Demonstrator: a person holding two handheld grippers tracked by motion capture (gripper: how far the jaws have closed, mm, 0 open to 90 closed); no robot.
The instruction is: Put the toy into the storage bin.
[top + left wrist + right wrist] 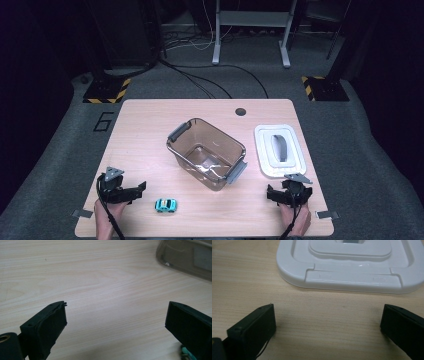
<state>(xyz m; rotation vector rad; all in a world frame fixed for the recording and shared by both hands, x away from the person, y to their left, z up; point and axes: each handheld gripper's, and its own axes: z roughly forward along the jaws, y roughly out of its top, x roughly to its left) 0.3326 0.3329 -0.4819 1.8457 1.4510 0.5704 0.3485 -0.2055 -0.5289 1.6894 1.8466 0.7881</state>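
A small teal toy car (165,205) sits on the wooden table (145,130) near the front edge; a sliver of the car (186,353) peeks out beside one jaw in the left gripper view. My left gripper (141,189) is just left of the car, open, with bare wood between its jaws (116,322). A clear brownish bin (206,152) with grey handles stands empty at the table's middle. Its white lid (278,150) lies flat to the right. My right gripper (272,194) rests near the lid's front edge (352,281), open and holding nothing.
A dark round hole (240,111) marks the table's far edge. Beyond the table lie floor cables, black stand bases with yellow-black tape (106,91) and a grey frame (250,30). A corner of the bin (186,257) appears at the upper right of the left gripper view.
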